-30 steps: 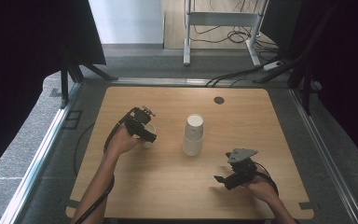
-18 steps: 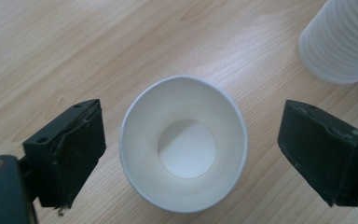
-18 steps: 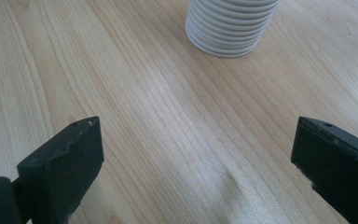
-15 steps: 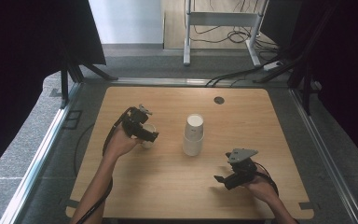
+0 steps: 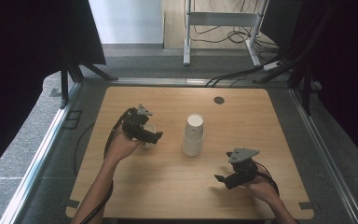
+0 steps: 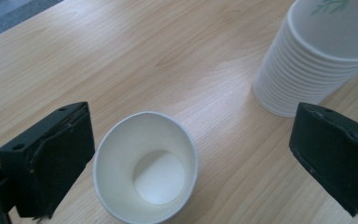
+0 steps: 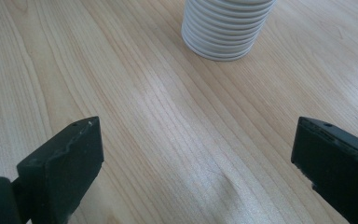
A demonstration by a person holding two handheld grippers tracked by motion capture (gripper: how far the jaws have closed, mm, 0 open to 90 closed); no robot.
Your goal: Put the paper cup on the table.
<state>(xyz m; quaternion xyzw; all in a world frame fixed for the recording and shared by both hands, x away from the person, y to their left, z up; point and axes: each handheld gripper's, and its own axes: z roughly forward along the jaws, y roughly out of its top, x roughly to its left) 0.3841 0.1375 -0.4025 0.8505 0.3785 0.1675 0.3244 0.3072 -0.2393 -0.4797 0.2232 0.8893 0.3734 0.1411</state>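
High view: I see the wooden table (image 5: 168, 186) with a stack of white paper cups (image 5: 194, 135) standing upside down near its centre. My left gripper (image 5: 150, 135) is held over the left half of the table, just above a single white paper cup (image 5: 148, 133) that stands upright, mouth up, to the left of the stack and apart from it. My right gripper (image 5: 223, 179) hovers over the near right part of the table, well apart from the stack, with its grey three-cornered plate (image 5: 242, 154) on top. A small dark round grommet (image 5: 219, 100) sits in the tabletop near the far edge.

Left gripper view: the jaws of my left gripper (image 6: 191, 154) stand wide apart. The single white paper cup (image 6: 145, 173) lies between them, close beside the left jaw; whether it touches that jaw I cannot tell. It is clear of the right jaw and empty inside. The stack of white paper cups (image 6: 307, 65) stands at upper right, a green print on its top face.

Right gripper view: the jaws of my right gripper (image 7: 196, 158) stand wide apart over bare wood, holding nothing. The stack of white paper cups (image 7: 223, 28) stands ahead, beyond the jaws.
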